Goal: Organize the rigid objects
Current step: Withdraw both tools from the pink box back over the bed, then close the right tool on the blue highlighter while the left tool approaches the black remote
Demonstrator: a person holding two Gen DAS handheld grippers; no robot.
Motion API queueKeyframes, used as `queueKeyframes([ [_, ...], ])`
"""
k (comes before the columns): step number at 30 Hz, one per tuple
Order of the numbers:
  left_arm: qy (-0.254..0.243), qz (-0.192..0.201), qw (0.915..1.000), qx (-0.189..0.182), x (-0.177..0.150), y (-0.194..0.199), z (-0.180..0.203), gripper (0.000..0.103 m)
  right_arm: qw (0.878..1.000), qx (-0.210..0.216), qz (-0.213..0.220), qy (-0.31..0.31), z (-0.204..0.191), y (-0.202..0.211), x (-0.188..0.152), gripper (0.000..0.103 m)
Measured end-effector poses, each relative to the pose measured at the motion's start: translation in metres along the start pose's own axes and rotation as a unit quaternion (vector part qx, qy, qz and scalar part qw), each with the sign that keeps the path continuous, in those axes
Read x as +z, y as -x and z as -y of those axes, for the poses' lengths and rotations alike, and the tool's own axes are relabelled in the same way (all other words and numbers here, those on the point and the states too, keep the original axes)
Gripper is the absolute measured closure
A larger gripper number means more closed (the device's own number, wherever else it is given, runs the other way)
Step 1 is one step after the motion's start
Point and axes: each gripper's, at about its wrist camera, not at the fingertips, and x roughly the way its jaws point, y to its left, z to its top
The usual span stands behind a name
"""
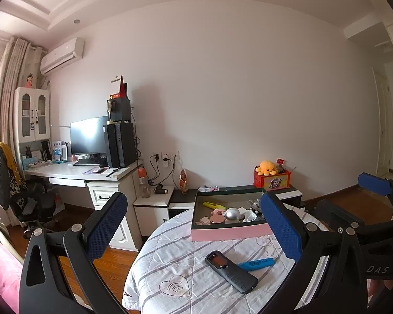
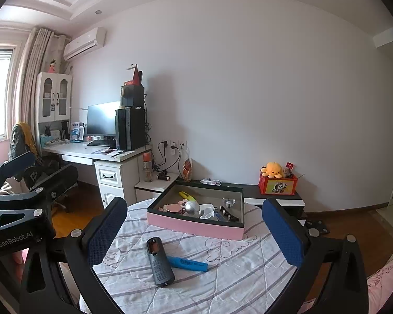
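Rigid objects sat in two groups on a round table w/ a striped white quilt [image 1: 186, 261] over it. Loose near the front: a dark grey handheld device [image 1: 230, 272] lying flat, and a blue highlighter [image 1: 256, 263] w/ its end touching or slipped under the device's side; in the right wrist view the device [image 2: 159, 261] lay left of the highlighter [image 2: 188, 263]. Behind them, toward the wall, stood a pink-sided box [image 1: 230, 231] w/ a dark rim, open on top [image 2: 196, 226]. Inside it lay a yellow highlighter [image 1: 213, 205], a silver egg-shaped item [image 1: 232, 213], a round pink compact [image 1: 217, 218], a white cup-like piece [image 2: 207, 213] and some small dark bits too blurred to tell. The left gripper [image 1: 194, 225] hung above the table, its blue-padded fingers spread wide apart, nothing between them. The right gripper [image 2: 194, 230] was likewise released, pads wide and empty, framing the box and both loose items. Each gripper showed at the edge of the other's view. Bkgd: a desk w/ monitor [image 2: 102, 120] at left and a yellow plush octopus [image 2: 273, 169] on a red box by the wall.
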Motion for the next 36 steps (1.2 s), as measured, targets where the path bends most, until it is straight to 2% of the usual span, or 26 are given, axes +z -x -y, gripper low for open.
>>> queueKeyframes([
  [18,-0.003,-0.035,0.9994,-0.005,-0.013,-0.047,0.015,0.000,0.999,-0.008,-0.035,-0.015,0.018,-0.038,-0.010,0.000],
  [21,-0.010,-0.051,0.9986,-0.005,-0.020,-0.060,0.022,0.000,0.999,-0.004,-0.044,-0.022,0.024,-0.047,-0.015,0.000],
  [24,-0.010,-0.075,0.9971,-0.010,-0.029,-0.074,0.028,0.000,0.998,-0.004,-0.058,-0.027,0.030,-0.057,-0.023,0.000],
  [27,0.009,-0.109,0.9936,-0.030,-0.042,-0.092,0.032,0.000,0.996,0.000,-0.074,-0.041,0.039,-0.069,-0.034,0.000],
  [32,0.033,-0.198,0.9777,-0.062,-0.079,-0.132,0.046,0.000,0.992,-0.018,-0.117,-0.044,0.056,-0.093,-0.060,0.000],
  [36,0.008,-0.254,0.9657,-0.052,-0.116,-0.160,0.070,0.000,0.985,-0.032,-0.160,-0.053,0.073,-0.114,-0.086,0.000],
])
